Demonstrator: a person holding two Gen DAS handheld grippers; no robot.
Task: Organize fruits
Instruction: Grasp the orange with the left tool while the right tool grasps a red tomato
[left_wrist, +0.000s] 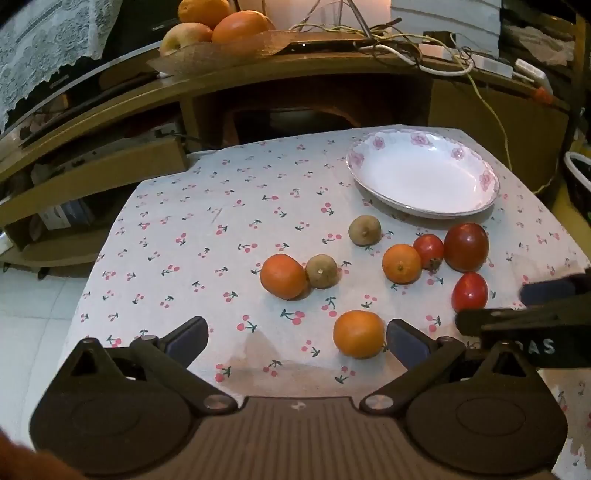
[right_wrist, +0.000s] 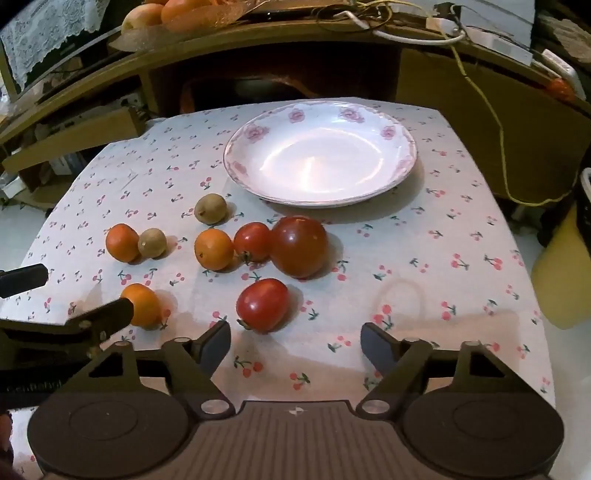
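A white floral plate (left_wrist: 424, 177) (right_wrist: 321, 151) stands empty at the far side of the cherry-print cloth. In front of it lie three oranges (left_wrist: 358, 334) (right_wrist: 142, 304), three tomatoes (right_wrist: 299, 245) (left_wrist: 466, 246) and two brownish fruits (left_wrist: 365, 230) (right_wrist: 210, 208). My left gripper (left_wrist: 297, 338) is open and empty; the nearest orange lies just inside its right finger. My right gripper (right_wrist: 295, 345) is open and empty, just short of the nearest tomato (right_wrist: 263, 304) (left_wrist: 470, 291).
A wooden shelf unit (left_wrist: 258, 81) stands behind the table, with a fruit basket (left_wrist: 218, 48) and tangled cables (left_wrist: 406, 48) on top. The table's edges fall off left and right. A yellow object (right_wrist: 561, 273) stands at the right.
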